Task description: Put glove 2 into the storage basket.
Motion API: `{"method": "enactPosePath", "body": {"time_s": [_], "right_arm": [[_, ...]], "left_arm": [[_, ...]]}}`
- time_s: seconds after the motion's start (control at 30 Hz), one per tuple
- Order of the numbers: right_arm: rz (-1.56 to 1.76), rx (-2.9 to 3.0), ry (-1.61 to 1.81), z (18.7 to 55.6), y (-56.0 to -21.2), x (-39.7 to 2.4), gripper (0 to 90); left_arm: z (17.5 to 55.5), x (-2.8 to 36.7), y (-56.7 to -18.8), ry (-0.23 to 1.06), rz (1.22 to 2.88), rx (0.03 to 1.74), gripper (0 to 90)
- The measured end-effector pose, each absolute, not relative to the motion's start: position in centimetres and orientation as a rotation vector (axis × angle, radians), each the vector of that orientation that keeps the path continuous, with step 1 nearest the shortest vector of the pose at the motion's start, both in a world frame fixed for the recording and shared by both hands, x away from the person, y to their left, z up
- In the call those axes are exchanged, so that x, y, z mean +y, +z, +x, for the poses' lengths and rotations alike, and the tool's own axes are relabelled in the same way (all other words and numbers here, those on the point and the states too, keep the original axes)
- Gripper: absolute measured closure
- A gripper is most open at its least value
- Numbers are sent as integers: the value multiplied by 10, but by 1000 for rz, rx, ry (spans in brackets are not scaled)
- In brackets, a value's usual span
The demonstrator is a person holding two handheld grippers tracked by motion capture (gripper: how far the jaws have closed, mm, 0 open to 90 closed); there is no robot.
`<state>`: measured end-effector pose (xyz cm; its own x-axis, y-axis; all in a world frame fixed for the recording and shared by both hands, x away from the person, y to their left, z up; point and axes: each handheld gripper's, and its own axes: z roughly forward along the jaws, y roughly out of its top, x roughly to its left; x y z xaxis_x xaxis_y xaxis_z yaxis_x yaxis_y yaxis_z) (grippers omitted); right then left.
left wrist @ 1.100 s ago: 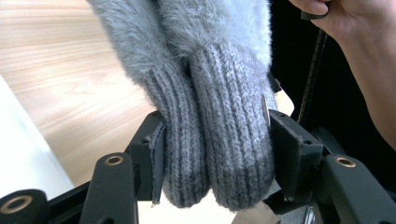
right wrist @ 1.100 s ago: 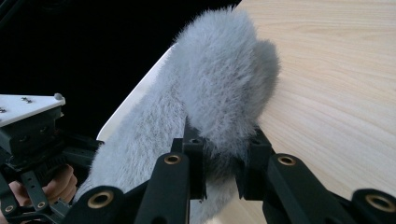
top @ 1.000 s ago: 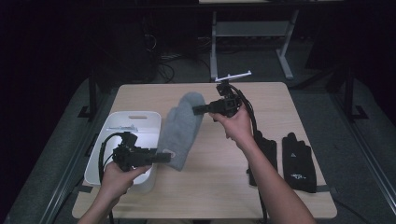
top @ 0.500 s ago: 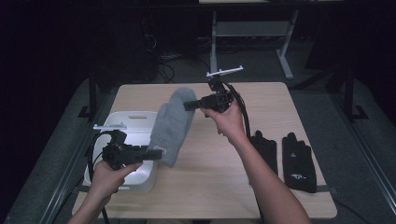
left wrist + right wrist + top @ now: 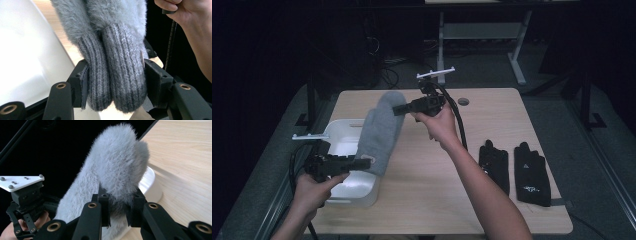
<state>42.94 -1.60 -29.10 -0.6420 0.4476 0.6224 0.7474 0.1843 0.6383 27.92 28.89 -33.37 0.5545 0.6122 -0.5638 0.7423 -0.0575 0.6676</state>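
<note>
While both grippers' fingers clamp the grey mitten (image 5: 379, 131), it hangs above the white bin (image 5: 343, 145).

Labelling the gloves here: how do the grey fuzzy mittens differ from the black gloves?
The grey mittens are fuzzy with ribbed cuffs; the black gloves look smooth. The mittens are lifted, stacked, cuffs clamped by the left gripper and tips by the right gripper; the gloves lie flat, side by side, untouched. Both come as pairs.
</note>
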Motion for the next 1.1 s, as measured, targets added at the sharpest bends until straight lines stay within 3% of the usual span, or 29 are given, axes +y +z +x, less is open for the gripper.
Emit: {"method": "enactPosePath", "body": {"time_s": [1.1], "right_arm": [[-1057, -2154, -1376, 436, -305, 55, 759]], "left_arm": [[260, 346, -350, -117, 1683, 1233, 426]]}}
